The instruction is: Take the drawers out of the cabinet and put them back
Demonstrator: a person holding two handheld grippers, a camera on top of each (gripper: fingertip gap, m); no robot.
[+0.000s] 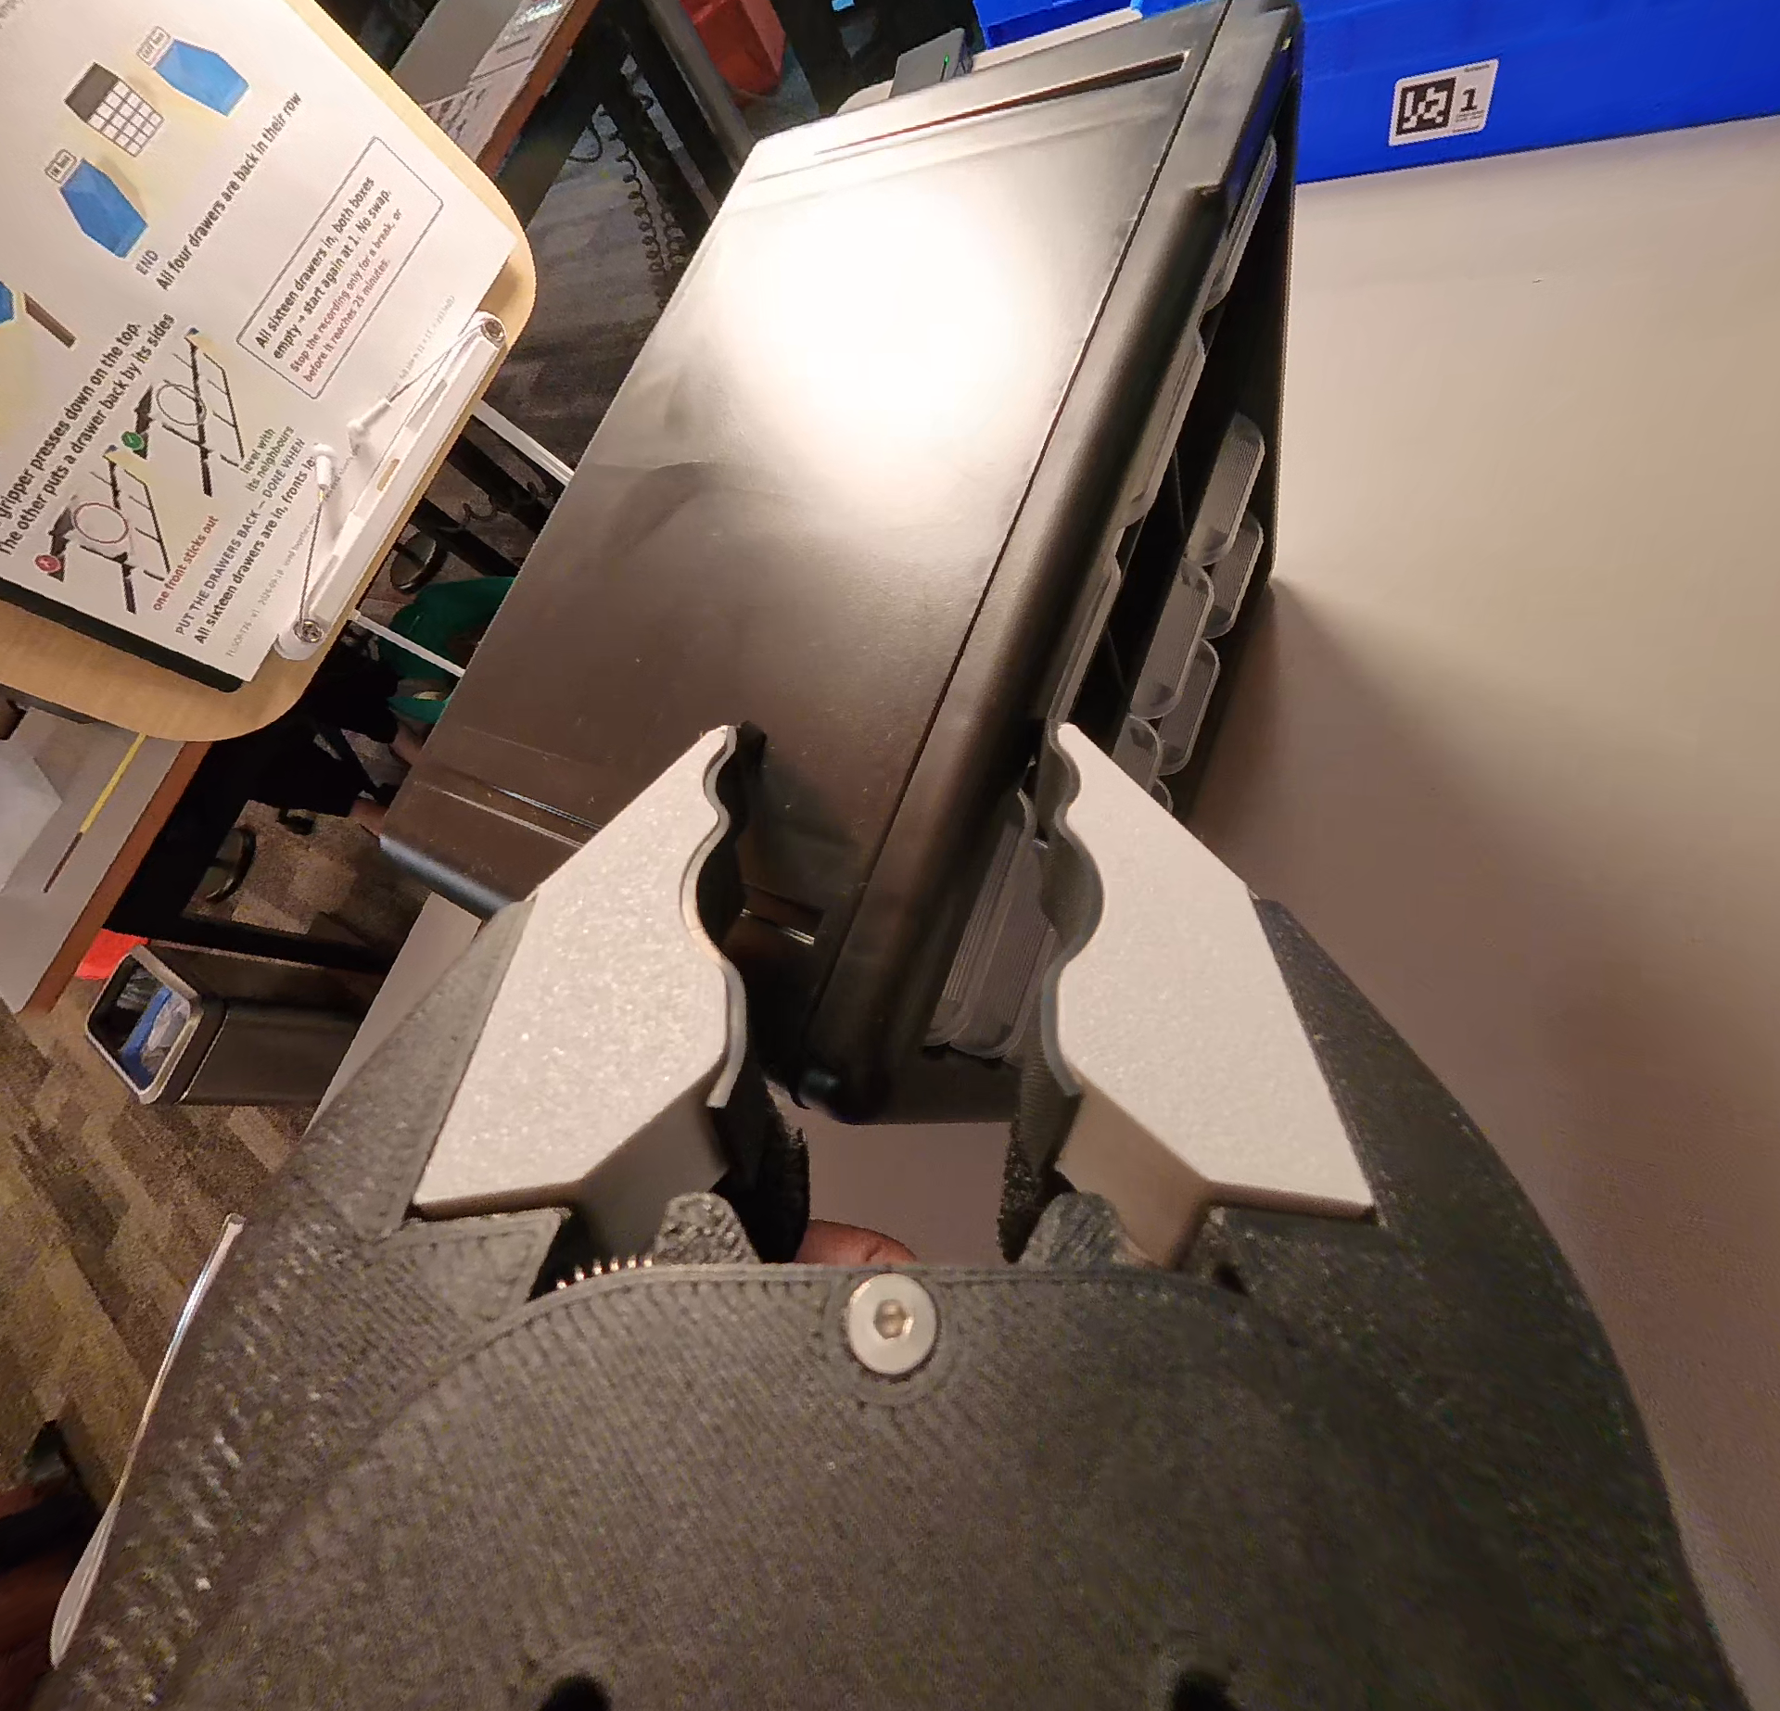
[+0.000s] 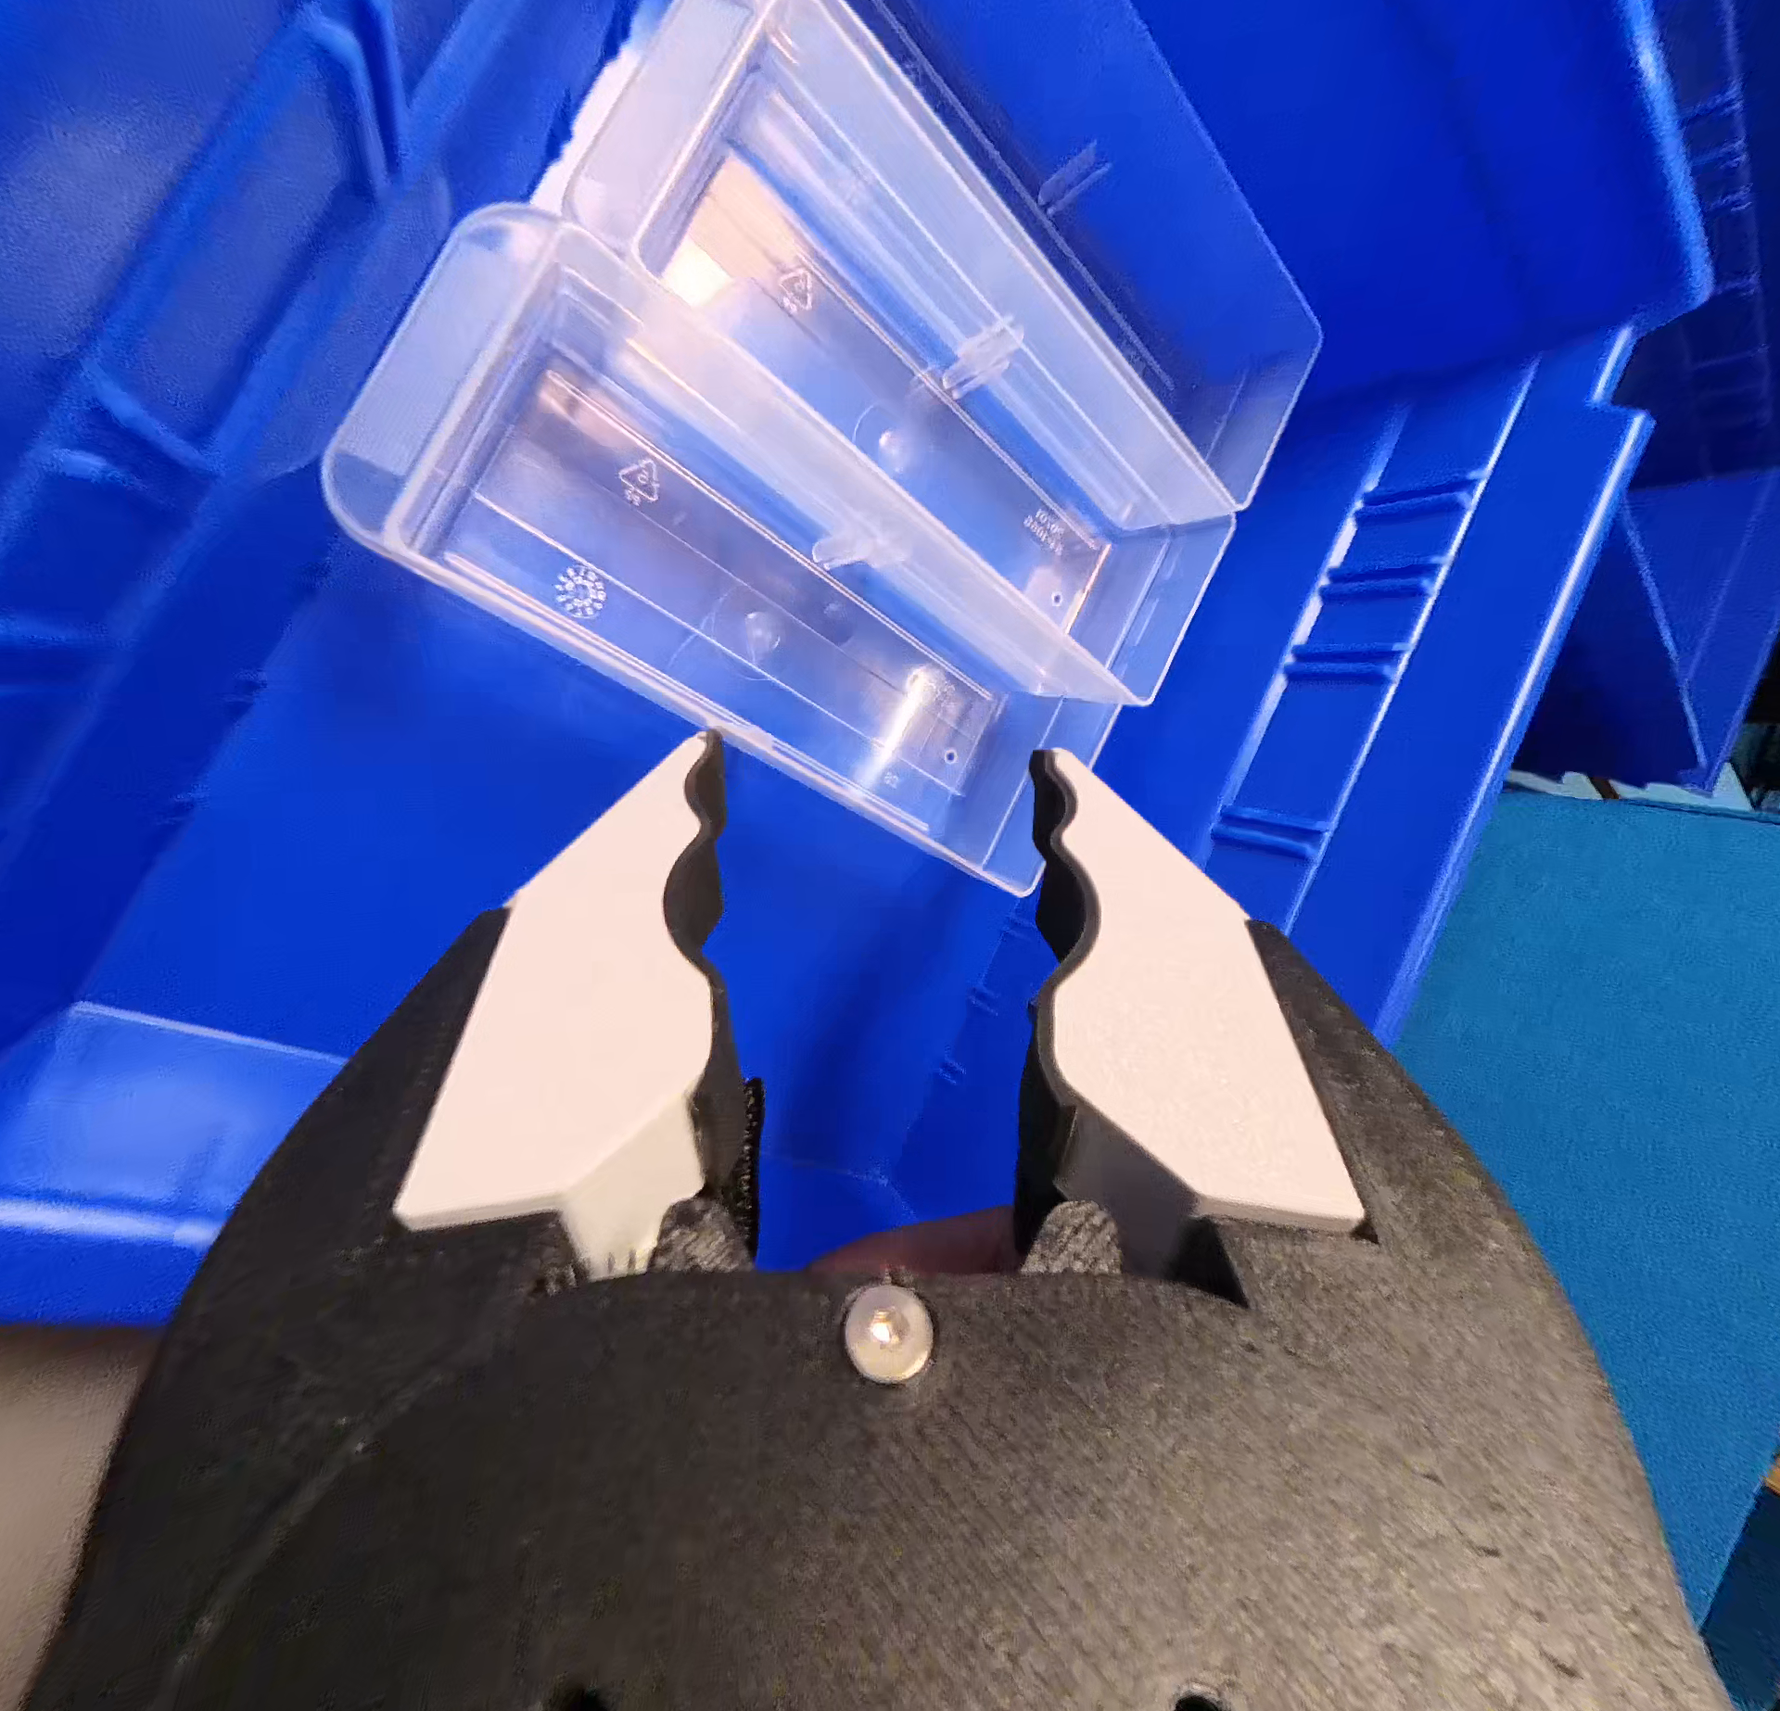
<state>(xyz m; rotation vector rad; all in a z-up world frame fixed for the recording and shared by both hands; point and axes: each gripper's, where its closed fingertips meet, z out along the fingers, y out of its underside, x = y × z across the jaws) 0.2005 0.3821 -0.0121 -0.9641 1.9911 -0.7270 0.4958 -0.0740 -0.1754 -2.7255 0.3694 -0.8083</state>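
Already spread wide, your right claw [image 2: 872,779] hovers by the nearest clear drawer [image 2: 732,557] in the blue bin [image 2: 289,798]; closing skewed could slip off its slick corner. Your left claw [image 1: 896,798], also spread, straddles the cabinet [image 1: 819,471] edge.

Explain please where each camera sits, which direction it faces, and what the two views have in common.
Left wrist view: sits on the left gripper, looking along the black cabinet top; its open grey fingers straddle the cabinet's front edge.
Right wrist view: sits on the right gripper, looking down into a blue bin at clear drawers; fingers open.
Shared: blue bins only; neither shows the other gripper.
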